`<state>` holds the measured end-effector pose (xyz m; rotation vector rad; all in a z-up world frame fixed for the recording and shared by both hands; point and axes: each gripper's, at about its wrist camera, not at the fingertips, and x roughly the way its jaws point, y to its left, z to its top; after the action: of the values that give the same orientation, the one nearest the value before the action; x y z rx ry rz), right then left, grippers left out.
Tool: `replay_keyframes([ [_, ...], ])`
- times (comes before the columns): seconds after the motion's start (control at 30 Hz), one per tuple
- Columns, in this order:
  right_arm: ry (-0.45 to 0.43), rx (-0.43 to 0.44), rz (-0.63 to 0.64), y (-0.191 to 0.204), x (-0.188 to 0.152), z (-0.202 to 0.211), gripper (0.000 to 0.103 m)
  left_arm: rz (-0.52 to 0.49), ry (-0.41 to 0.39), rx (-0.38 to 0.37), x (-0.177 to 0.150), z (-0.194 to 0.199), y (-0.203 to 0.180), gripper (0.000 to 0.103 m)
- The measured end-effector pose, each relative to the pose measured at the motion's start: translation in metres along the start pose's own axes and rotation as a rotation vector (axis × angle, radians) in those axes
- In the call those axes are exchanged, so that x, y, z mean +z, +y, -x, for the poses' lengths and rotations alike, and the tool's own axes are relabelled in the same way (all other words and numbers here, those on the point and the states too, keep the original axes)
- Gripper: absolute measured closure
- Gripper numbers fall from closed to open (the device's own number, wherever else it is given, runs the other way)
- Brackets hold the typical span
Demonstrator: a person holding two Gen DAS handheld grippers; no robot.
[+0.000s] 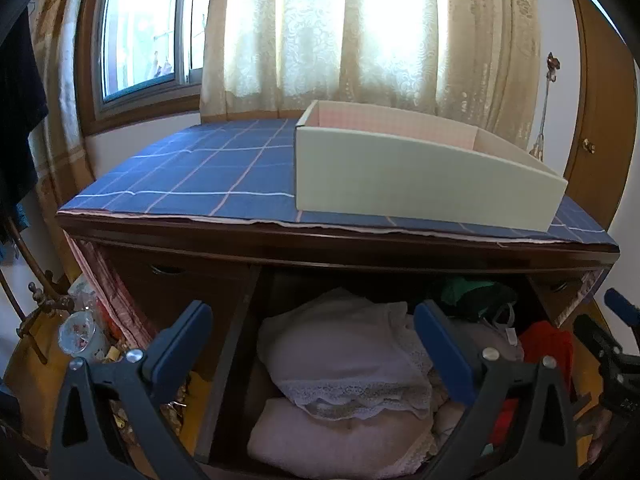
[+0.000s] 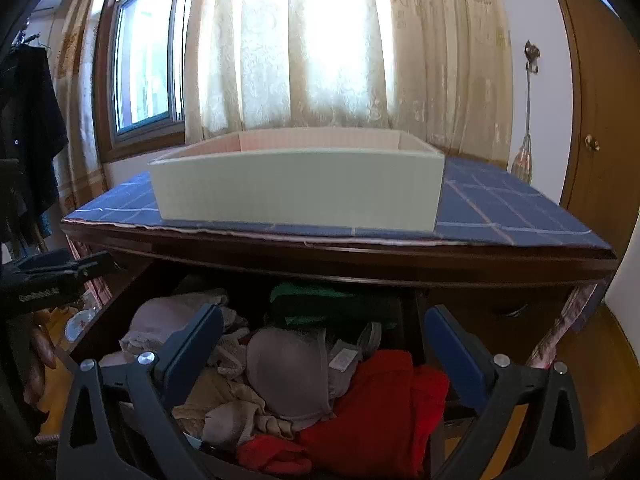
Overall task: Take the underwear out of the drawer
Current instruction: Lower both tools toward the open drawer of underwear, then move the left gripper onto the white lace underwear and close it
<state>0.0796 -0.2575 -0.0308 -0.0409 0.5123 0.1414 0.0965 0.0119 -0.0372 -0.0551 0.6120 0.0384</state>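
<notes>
Sunlit curtains back a dresser whose open drawer [image 2: 120, 320] holds the underwear [image 2: 288, 372], heaped near both tools. Left gripper [image 1: 312, 344] and right gripper [image 2: 322, 344] hover spread, empty. Tangled garments could snag and drag neighbours out; the box [image 2: 300, 188] above sits clear of the reach.

Glossy dark wood dresser [image 2: 360, 258]; matt checked cloth [image 1: 192, 172]; lace-trimmed underwear [image 1: 348, 360].

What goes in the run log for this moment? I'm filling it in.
drawer: open | left hand-held gripper: open, over pink underwear | right hand-held gripper: open, empty | box: on dresser
</notes>
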Motion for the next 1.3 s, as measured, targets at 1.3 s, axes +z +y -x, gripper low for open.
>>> replay_keyframes([
  [1.3,0.082,0.056,0.005,0.002,-0.012,-0.031,0.01,-0.037,0.414,-0.103,-0.049,-0.079,-0.024,0.01],
])
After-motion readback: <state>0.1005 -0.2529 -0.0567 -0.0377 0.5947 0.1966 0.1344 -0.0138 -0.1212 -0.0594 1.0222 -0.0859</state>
